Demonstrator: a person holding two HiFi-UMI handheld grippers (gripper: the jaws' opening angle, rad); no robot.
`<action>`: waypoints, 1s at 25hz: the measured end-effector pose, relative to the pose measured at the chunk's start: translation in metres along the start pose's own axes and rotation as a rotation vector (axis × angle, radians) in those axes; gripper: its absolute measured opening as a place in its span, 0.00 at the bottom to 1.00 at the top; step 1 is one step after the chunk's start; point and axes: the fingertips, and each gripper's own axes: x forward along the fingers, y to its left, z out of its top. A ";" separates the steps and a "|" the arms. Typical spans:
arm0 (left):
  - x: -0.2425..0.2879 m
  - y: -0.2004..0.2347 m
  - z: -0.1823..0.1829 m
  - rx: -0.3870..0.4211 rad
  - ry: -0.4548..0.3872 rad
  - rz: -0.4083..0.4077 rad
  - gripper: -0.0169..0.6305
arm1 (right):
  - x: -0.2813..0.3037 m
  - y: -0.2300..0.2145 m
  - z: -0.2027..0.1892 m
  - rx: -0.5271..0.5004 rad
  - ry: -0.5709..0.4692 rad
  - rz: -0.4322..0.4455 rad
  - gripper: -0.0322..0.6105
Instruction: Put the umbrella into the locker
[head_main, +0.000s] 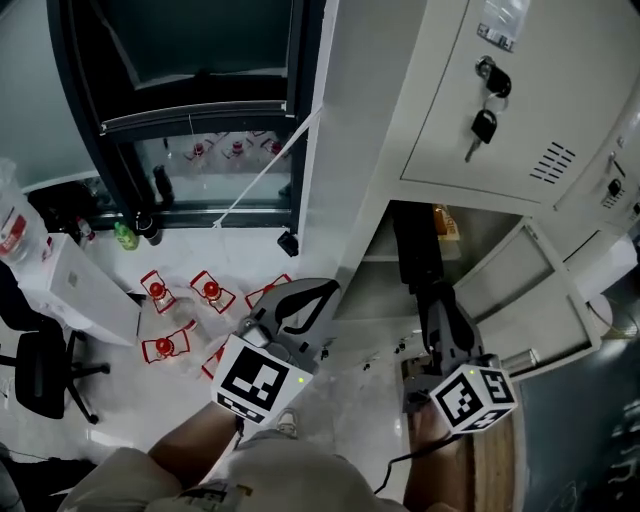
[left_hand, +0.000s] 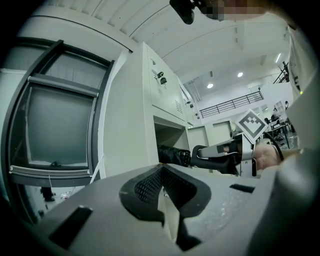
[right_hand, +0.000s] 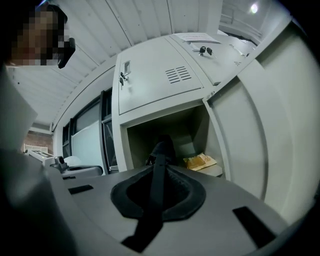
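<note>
The left gripper (head_main: 322, 293) was held beside the white locker (head_main: 440, 60), its jaws brought together on nothing. To its right, the folded black umbrella (head_main: 412, 250) was clamped between the jaws of the right gripper (right_hand: 159, 172), and its far end was seen just inside the open compartment (right_hand: 142, 142). A yellowish packet (right_hand: 200, 161) was seen lying in that compartment, right of the umbrella, near the swung-open door (right_hand: 260, 130).

Large indoor workroom, office or lab type. Grey metal lockers (head_main: 540, 70) with keys (head_main: 484, 125) hung in the doors are seen beside a tall dark-framed window (head_main: 190, 60). A glossy white floor (head_main: 200, 250) and an office chair (head_main: 40, 375) are shown; ceiling lights (left_hand: 240, 74) and a gallery railing (left_hand: 230, 105) are seen further off.
</note>
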 end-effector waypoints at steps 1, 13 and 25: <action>0.003 0.003 0.000 0.001 -0.003 -0.002 0.04 | 0.007 -0.001 0.001 -0.004 0.001 -0.002 0.09; 0.036 0.016 0.000 -0.001 0.005 0.006 0.04 | 0.066 -0.021 0.001 -0.007 0.055 0.012 0.09; 0.055 0.000 -0.001 -0.024 0.020 0.043 0.04 | 0.113 -0.041 -0.013 -0.031 0.153 0.056 0.09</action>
